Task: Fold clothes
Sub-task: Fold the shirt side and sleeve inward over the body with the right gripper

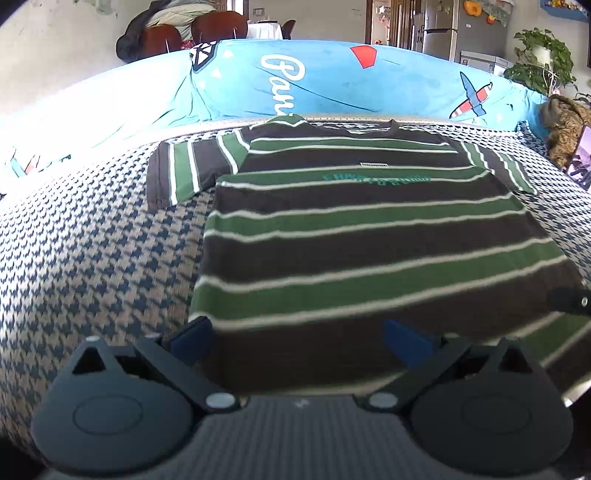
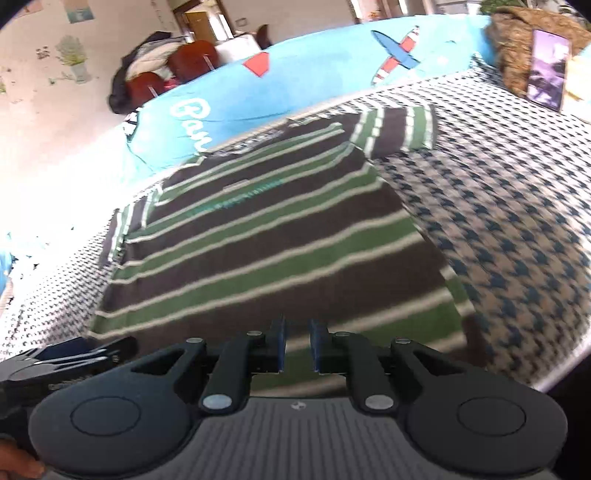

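Observation:
A green, dark brown and white striped T-shirt (image 1: 362,236) lies flat, front up, on a houndstooth-patterned bed cover (image 1: 92,266), collar at the far end and both sleeves spread out. My left gripper (image 1: 295,338) is open, its blue pads wide apart just above the shirt's near hem. In the right wrist view the same shirt (image 2: 280,236) runs away from the camera. My right gripper (image 2: 297,338) hovers over the near hem with its pads a narrow gap apart; striped cloth shows through the gap and nothing is held. The left gripper also shows there at lower left (image 2: 70,356).
A bright blue printed blanket (image 1: 332,81) lies bunched along the far edge of the bed. A phone (image 2: 548,68) leans against a brown patterned cushion (image 2: 517,44) at the far right. Chairs with clothes (image 1: 184,29), a fridge (image 1: 443,29) and a plant (image 1: 543,59) stand behind.

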Available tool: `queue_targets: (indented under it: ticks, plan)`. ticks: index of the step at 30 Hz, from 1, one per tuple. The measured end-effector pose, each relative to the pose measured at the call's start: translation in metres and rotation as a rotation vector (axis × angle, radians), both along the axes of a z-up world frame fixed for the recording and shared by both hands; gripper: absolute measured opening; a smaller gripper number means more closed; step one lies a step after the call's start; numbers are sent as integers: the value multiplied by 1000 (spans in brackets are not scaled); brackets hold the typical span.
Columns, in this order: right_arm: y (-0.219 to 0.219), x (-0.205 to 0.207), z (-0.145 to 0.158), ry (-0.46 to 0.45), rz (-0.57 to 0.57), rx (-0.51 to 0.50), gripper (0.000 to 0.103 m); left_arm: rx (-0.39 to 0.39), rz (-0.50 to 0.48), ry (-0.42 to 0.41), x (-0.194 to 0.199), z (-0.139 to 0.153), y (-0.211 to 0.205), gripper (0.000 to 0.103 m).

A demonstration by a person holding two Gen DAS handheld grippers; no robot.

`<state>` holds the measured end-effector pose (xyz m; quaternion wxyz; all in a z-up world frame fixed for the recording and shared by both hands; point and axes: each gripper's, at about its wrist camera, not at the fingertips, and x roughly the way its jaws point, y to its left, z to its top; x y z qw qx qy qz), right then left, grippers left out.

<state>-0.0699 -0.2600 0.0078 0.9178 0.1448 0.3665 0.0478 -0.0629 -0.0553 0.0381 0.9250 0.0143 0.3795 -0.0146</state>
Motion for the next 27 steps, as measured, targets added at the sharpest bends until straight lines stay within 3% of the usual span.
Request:
queue_targets:
  ticks: [6, 15, 20, 27]
  plan:
    - [0, 29, -3, -34, -32, -4, 13, -2, 20, 3, 32, -2, -2, 103]
    - [-9, 36, -15, 14, -116, 2, 12, 6, 52, 9, 52, -19, 4, 103]
    - [-18, 35, -16, 41, -136, 5, 1, 5, 58, 17, 52, -19, 8, 103]
    - [-25, 52, -8, 117, -45, -56, 0, 3, 63, 40, 54, -16, 11, 103]
